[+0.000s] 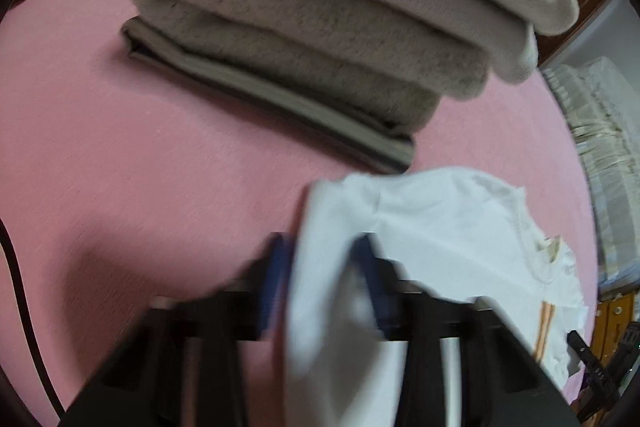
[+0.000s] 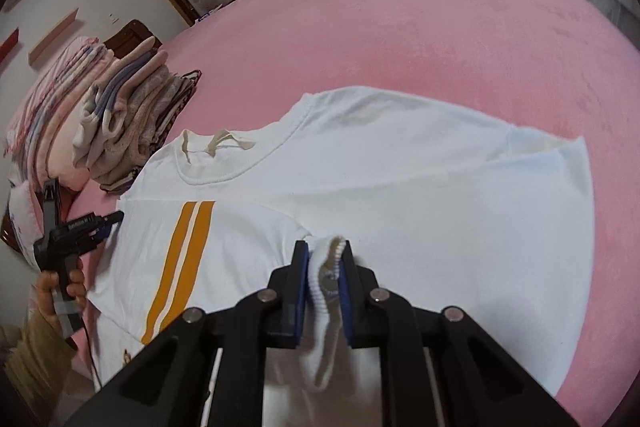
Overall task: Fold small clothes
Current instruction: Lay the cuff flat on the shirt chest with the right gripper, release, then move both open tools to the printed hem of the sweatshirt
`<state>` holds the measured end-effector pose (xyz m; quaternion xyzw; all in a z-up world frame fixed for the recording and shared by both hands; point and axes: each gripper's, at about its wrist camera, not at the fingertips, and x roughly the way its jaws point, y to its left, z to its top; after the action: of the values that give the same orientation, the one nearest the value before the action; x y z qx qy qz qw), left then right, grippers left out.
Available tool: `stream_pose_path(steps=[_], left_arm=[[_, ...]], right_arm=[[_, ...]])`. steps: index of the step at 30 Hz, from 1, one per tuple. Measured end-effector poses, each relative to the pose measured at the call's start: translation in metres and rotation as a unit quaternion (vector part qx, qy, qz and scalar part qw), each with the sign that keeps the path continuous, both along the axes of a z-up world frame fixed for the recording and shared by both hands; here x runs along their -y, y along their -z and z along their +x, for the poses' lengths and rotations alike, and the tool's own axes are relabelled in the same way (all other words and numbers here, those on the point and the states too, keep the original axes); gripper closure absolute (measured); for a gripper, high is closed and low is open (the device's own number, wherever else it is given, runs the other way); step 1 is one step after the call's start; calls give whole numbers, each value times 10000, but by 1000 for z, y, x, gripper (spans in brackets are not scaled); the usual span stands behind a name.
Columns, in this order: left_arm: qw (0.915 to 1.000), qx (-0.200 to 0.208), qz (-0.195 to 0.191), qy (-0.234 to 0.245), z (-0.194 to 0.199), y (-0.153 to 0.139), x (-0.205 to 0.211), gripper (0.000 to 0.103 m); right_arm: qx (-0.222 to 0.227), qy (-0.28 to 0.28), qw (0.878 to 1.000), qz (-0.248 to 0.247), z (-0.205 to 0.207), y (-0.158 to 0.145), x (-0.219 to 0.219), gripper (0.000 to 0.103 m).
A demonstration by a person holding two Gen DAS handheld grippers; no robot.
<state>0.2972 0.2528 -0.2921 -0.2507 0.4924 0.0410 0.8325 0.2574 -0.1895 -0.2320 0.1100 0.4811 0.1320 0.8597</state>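
Shirt: a white T-shirt [image 2: 360, 163] lies spread on the pink bed [image 2: 440, 19], neckline toward the far left, one sleeve reaching right; two orange stripes [image 2: 180, 259] run down its front
Left claw: the left claw [image 1: 320, 267] is clamped on a fold of the white shirt cloth, which drapes over its blue pads; this view is blurred
Right claw: the right claw [image 2: 324, 267] is pinched tight on a ribbed white hem of the shirt, bunched between its blue pads [image 2: 301, 291]
Hand: in the right wrist view a hand [image 2: 56, 291] in a tan sleeve grips the other tool at the shirt's left edge
Writing: white print on that tool's black body, too small to read; a neck label is curled, nothing legible
Folded stack: grey and cream folded clothes [image 1: 320, 39] sit on the bed beyond the left claw
Second pile: striped and patterned clothes [image 2: 132, 115] lie near the shirt's collar
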Motion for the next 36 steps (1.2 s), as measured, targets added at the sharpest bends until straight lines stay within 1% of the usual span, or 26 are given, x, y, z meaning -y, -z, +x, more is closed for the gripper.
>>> stream_pose_path(steps=[2,4,7,9,10,11,13,15,17,18,20,22,24,26,28,30,32,33,34,36], left_arm=[[9999,26,130,55,2,-3,3,97],[9995,153,291,0,-1,-7,6,98],[9978,491,375,-220,-10,-17,5,98],[9949,750,521,-436,-17,-22,-1,100],[9934,813,600,-540,-19,-22,-4,100],[9932,782,622,-592,-19,-19,-7,100],[9948,636,551,-568,-15,-11,-12,100],[9953,574,604,-483,-13,-7,-12,99],[9953,567,686,-384,-12,-10,-10,99],[9955,551,695,-337,-12,-11,-8,99],[9964,485,630,-310,-13,-16,-11,98],[9971,429,555,-310,-12,-23,-15,98],[9970,371,622,-273,-21,-33,-19,98],[9966,333,748,-105,-35,-43,-17,98],[9959,239,866,145,-47,-47,-9,98],[9936,77,1025,467,-59,-44,5,98],[9910,-22,1109,753,-82,-34,25,98],[9893,-16,1153,893,-89,-32,35,98],[9876,41,1238,969,-101,-29,36,98],[9831,172,1442,1117,-109,-29,47,97]], right_arm=[[184,-51,9996,-214,0,-6,-8,91],[417,-82,9983,-405,1,-14,-15,92],[755,-17,9953,-613,2,-25,-21,92],[957,84,9930,-693,3,-29,-22,92],[1038,124,9919,-723,4,-29,-22,92],[1095,140,9909,-771,5,-27,-23,92],[942,167,9919,-831,11,-15,-22,92],[765,179,9928,-910,15,-2,-21,92],[507,240,9944,-893,17,5,-19,86],[431,306,9951,-837,16,5,-16,84],[320,455,9961,-681,12,0,-8,68],[357,543,9965,-533,3,-8,0,66],[422,572,9965,-439,-8,-17,5,66],[511,538,9964,-414,-21,-25,7,66],[617,488,9957,-491,-35,-30,4,67],[673,402,9953,-570,-47,-34,-2,67],[716,354,9953,-553,-56,-36,-9,67],[756,352,9949,-572,-60,-37,-12,67],[813,337,9944,-582,-63,-39,-16,67],[913,278,9939,-562,-67,-43,-26,69]])
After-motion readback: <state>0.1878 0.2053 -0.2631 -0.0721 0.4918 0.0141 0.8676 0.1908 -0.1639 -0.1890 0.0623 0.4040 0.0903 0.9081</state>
